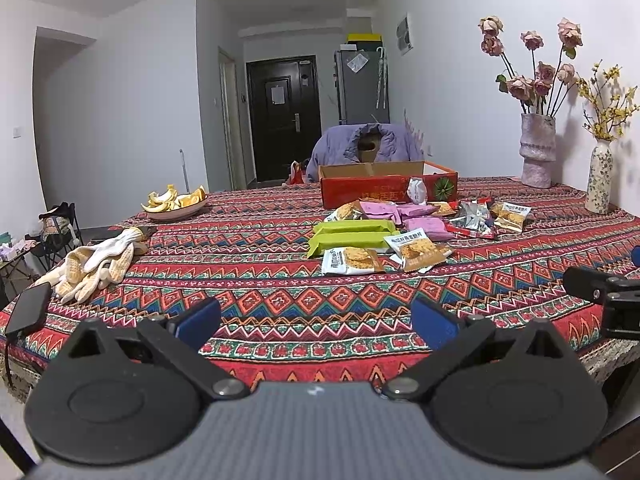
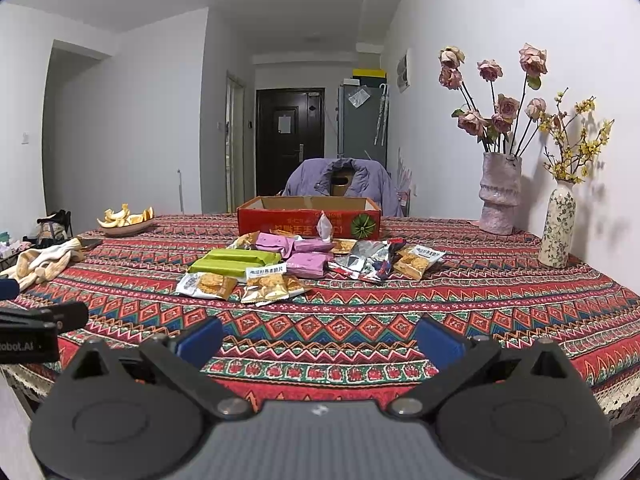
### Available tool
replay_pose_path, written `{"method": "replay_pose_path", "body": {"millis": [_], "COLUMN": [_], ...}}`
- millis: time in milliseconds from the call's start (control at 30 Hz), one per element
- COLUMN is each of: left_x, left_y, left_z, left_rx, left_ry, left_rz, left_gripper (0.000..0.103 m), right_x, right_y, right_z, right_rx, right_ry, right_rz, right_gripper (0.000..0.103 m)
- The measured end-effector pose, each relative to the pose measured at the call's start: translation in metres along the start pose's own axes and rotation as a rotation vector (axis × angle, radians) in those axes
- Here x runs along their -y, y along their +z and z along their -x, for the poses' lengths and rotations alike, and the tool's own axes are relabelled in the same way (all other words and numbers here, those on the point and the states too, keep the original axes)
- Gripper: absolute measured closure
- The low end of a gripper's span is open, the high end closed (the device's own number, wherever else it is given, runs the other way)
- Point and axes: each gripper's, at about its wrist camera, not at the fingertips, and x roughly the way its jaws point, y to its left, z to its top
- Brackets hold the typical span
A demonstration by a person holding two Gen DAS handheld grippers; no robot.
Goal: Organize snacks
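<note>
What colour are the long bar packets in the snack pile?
Lime green bar packets; clearest in the right wrist view.

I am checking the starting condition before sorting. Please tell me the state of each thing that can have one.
Left claw: open, empty.
Right claw: open, empty.
Red cardboard box: open on top, contents hidden.
Green packets: sealed, lying flat outside the box.
Silver bag: crumpled, lying on the table.
Dark door: shut.
Roses: wilted, upright in a vase.

We are seeing a patterned bench (image 2: 360, 320) carrying snack packets (image 2: 280, 268), red box (image 2: 308, 220), gloves (image 1: 100, 264), fruit plate (image 1: 176, 204), phone (image 1: 30, 312), two vases (image 2: 500, 196).
</note>
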Motion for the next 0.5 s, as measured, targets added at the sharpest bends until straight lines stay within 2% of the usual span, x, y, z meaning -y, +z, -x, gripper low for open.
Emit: {"method": "replay_pose_path", "body": {"millis": [500], "left_x": [-0.0001], "left_y": [-0.0017], "left_z": [-0.0027], "left_rx": [-0.014], "left_ry": [-0.001], "left_rz": [-0.005], "left_gripper": [0.0], "right_x": [0.0054], "right_y": [-0.0028], "right_z": [-0.0032], "right_rx": [-0.006], "right_ry": [-0.012], "right_rz": [-0.012], "right_gripper": [0.0]}}
